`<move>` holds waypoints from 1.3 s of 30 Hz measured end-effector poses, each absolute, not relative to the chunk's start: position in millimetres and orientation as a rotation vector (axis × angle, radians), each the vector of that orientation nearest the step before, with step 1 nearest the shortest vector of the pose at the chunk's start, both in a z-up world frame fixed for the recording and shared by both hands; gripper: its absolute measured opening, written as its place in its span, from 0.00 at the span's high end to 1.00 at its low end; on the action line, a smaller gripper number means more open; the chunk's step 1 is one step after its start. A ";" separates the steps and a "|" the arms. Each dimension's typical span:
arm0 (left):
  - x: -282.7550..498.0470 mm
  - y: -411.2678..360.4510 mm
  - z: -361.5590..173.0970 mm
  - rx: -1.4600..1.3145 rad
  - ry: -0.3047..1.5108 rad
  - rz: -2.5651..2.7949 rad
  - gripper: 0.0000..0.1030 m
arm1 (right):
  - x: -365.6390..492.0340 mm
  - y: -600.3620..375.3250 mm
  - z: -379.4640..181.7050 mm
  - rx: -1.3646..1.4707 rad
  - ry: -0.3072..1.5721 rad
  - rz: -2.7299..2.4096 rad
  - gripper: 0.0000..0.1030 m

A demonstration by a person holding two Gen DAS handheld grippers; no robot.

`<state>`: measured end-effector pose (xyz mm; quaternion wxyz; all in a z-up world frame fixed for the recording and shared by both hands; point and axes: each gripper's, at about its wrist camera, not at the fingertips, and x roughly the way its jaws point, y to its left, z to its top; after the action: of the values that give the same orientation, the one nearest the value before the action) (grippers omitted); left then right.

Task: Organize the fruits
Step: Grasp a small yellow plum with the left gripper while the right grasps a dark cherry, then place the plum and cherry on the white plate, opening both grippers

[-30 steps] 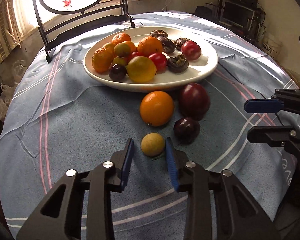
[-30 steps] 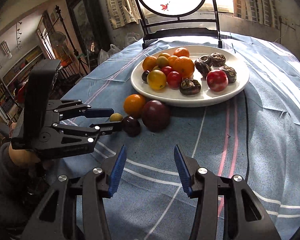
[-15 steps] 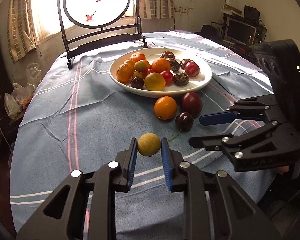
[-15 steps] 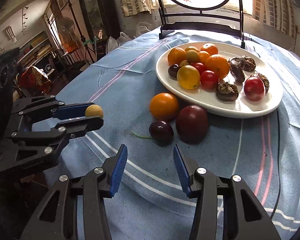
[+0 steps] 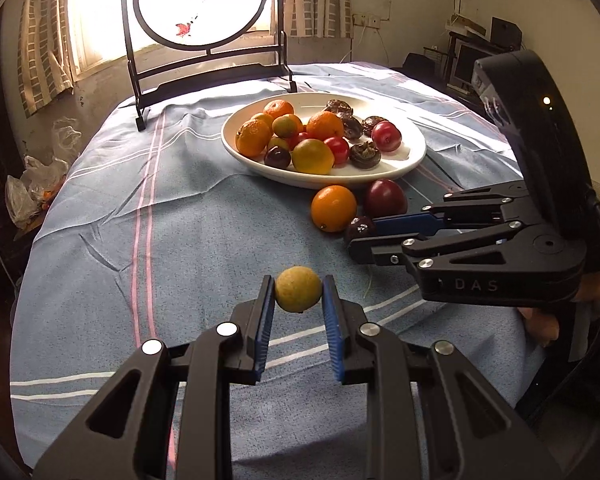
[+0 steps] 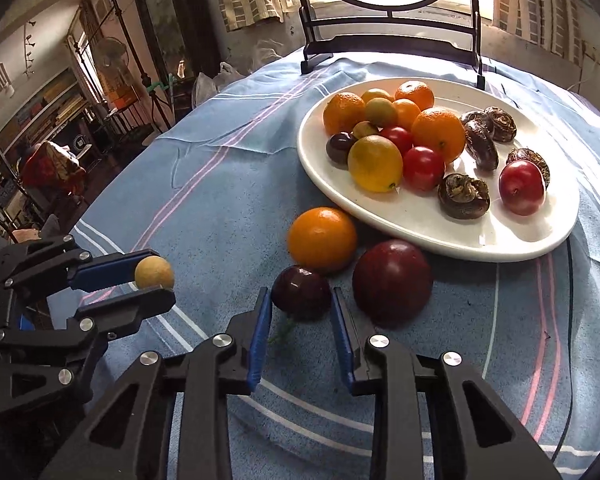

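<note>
- Landmark: white plate point(image 6: 440, 236) on a blue striped cloth point(image 5: 180, 240), loaded with oranges, red tomatoes, a yellow citrus, a dark plum and wrinkled brown fruits.
- Left gripper point(image 5: 298, 300): pads clamped on a small yellow fruit point(image 5: 298, 289), one pad on each side. Held clear of the cloth, well in front of the plate and to its left in the right wrist view.
- Right gripper point(image 6: 302, 306): jaws have just been closing; a dark plum point(image 6: 301, 291) sits between the blue pads, which meet its sides. Plum rests on the cloth just in front of the plate. A thin green stem point(image 6: 282, 332) trails from it.
- Loose orange point(image 6: 322, 239): on the cloth at the plate's near rim, just behind the plum, touching or nearly so.
- Big dark red fruit point(image 6: 392, 282): on the cloth at the plate's near edge, right of the plum and beside the orange.
- Behind the plate: a round painted screen in a black stand point(image 5: 208, 60), against a bright window.
- A hand point(image 5: 540, 320) shows under the right gripper's body in the left wrist view.
</note>
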<state>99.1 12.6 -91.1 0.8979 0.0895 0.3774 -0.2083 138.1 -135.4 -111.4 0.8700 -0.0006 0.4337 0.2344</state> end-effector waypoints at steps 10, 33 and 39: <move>110.2 -0.3 -69.1 0.152 0.737 -0.482 0.78 | 123.0 -209.6 -57.5 0.079 0.759 0.451 0.71; 218.4 -49.0 -59.4 0.086 0.748 -0.484 0.46 | 218.4 -258.0 -51.7 0.137 0.747 0.361 0.61; 164.7 -26.6 -81.3 0.171 0.792 -0.480 0.36 | 162.5 -223.3 -79.1 0.064 0.814 0.465 0.60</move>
<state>164.7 -26.6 -81.3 0.8911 0.0824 0.3816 -0.2314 162.5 -223.3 -79.1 0.8916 0.0309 0.3924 0.2240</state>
